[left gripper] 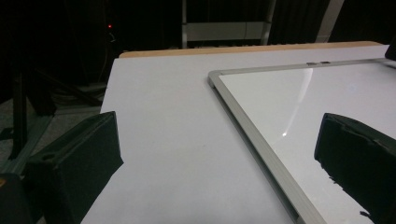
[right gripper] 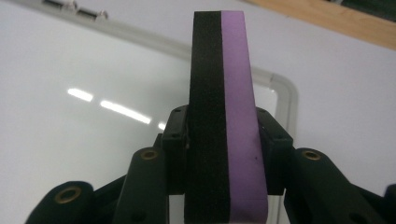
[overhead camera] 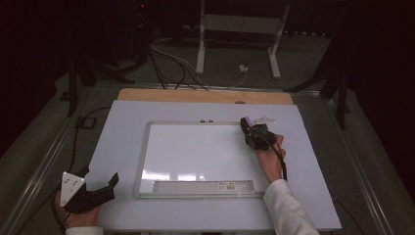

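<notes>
Right gripper (right gripper: 226, 154) clamped on a flat foam eraser block, black felt face and purple back (right gripper: 226, 93); pads press both faces, block standing on edge between the jaws and jutting well past them. Held over the top right corner of the aluminium-framed whiteboard (overhead camera: 147, 147), probably poised to wipe; contact unclear. Left gripper (overhead camera: 100, 188) idle, jaws wide and empty, near the board's lower left.

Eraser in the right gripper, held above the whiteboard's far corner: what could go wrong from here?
1. The right gripper clamps only the lower end of the eraser; pressed against the whiteboard, the long free end could bend or slip out.
2. The whiteboard lies loose on the table, and the left gripper rests open beside it, not on it, so a wipe might slide the board.
</notes>
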Tool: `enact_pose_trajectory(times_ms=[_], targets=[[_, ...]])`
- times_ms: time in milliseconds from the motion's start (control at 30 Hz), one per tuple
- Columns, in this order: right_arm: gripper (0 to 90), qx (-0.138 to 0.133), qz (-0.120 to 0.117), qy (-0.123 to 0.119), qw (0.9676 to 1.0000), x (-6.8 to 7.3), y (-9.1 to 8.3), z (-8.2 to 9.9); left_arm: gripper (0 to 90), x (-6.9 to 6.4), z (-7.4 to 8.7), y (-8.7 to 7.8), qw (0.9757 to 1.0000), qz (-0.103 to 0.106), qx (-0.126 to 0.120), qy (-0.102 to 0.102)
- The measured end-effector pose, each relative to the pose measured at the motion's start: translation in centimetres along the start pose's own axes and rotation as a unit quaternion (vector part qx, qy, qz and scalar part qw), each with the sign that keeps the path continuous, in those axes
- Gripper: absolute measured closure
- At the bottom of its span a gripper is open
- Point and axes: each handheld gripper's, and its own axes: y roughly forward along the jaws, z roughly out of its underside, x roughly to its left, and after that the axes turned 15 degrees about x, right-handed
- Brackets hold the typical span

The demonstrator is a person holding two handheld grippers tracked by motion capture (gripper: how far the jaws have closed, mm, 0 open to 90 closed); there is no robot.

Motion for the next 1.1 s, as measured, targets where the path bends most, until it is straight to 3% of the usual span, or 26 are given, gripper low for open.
enact_pose_trajectory(times_ms=[267, 600, 767, 1100], targets=[[63.3, 0.001, 0.003, 0.052, 0.9986, -1.5, 0.2, 0.2, 1.3, 0.0, 0.0, 0.0, 1.0000, 0.000, 0.001, 0.000], [63.2, -0.009, 0.008, 0.098, 0.9951, -3.1, -0.1, 0.3, 1.3, 0.0, 0.0, 0.0, 1.0000, 0.000, 0.001, -0.001], [63.2, -0.006, 0.002, 0.105, 0.9945, -3.4, -0.1, 0.5, 1.3, -0.1, 0.0, 0.1, 1.0000, 0.000, 0.002, 0.001], [63.2, 0.011, -0.005, 0.111, 0.9937, -2.3, 1.1, 0.6, 1.3, -0.1, 0.0, 0.1, 1.0000, -0.001, 0.002, 0.000]])
